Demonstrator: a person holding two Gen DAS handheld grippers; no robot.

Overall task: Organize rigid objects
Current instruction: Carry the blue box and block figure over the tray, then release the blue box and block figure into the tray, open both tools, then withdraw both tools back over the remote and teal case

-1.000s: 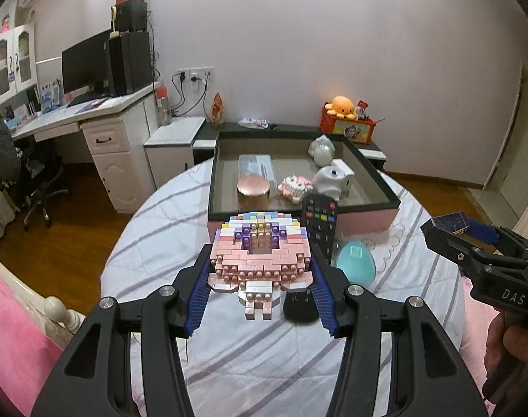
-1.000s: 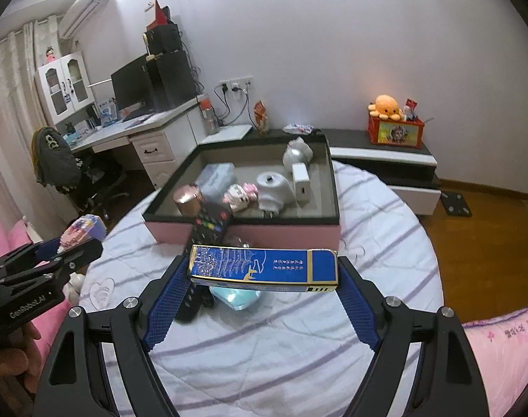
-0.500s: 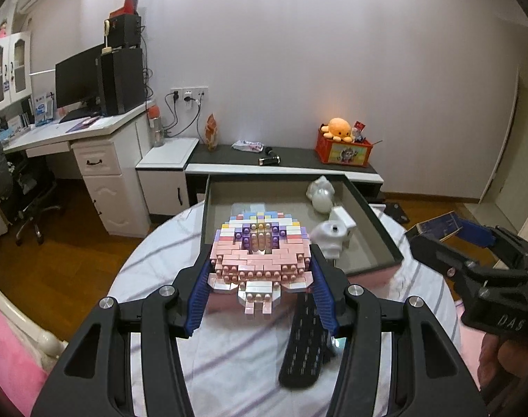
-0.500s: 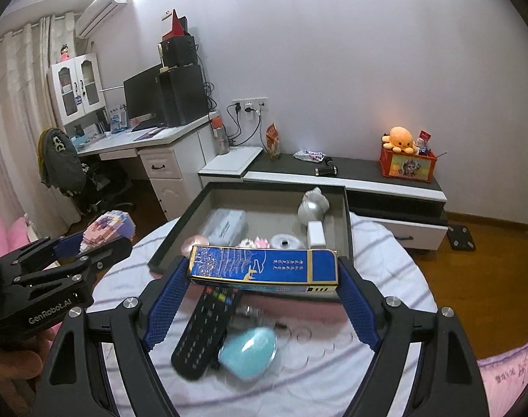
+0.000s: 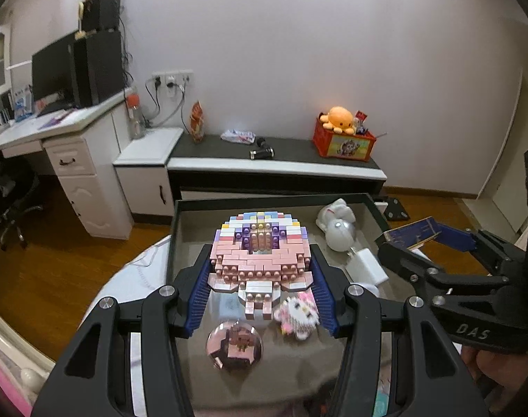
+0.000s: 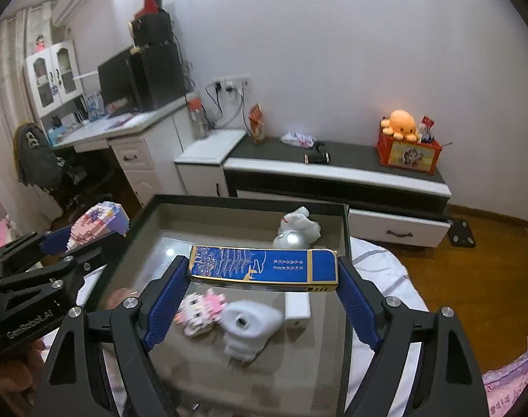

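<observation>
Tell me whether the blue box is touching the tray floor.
Apart. The right wrist view shows the blue box clamped between the right tool pads, held above the tray, with the items on the floor visible underneath it.

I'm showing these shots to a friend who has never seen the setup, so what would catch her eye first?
Probably the pink brick-built toy clamped in the left tongs, held above the dark tray. Next, the blue and gold box gripped lengthwise in the right tongs, also over the tray. Behind them, the orange octopus plush glows on the low cabinet by the wall.
</observation>
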